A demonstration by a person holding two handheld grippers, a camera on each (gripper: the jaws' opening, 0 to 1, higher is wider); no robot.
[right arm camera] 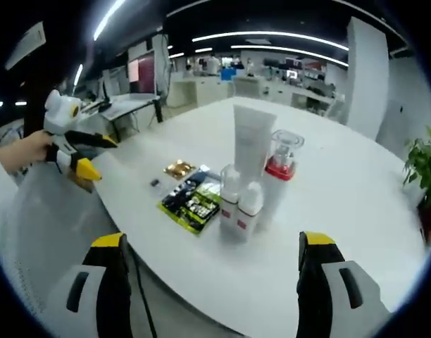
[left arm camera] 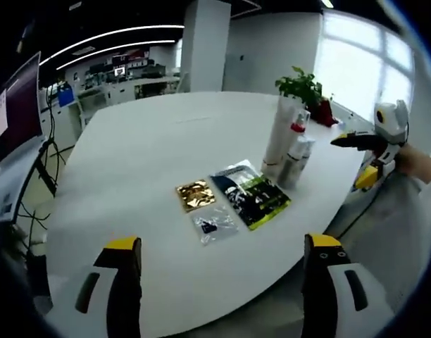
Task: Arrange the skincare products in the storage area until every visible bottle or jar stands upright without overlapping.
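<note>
Left hand-held gripper (left arm camera: 222, 264): jaws wide apart at the bottom of the left gripper view, holding nothing, back from the near edge of the white desk (left arm camera: 145, 162).

Right hand-held gripper (right arm camera: 210, 260): jaws likewise wide and empty at the bottom of the right gripper view, short of the desk edge.

Each hand-held gripper also appears in the other's view, held off the desk edge: the right one at far right in the left gripper view, the left one at upper left in the right gripper view.

Skincare products stand in a tight upright cluster, centre of the right gripper view: a tall white tube (right arm camera: 252, 144), a red-collared bottle with a clear cap (right arm camera: 279, 172), and two small white bottles (right arm camera: 240, 204) in front, touching or nearly so.

Flat packets lie just left of the cluster: a dark sachet (right arm camera: 193, 201), a gold packet (right arm camera: 179, 169), and a small clear bag (left arm camera: 214, 225).

Risk, as judged: the bottles stand so close that a wide jaw reaching for one could knock its neighbour over; the tall tube looks the most easily tipped.

View differences: the left gripper view shows a potted plant (left arm camera: 300, 86) behind the cluster, and the tube hides part of the bottles; the right gripper view separates all four containers.
</note>
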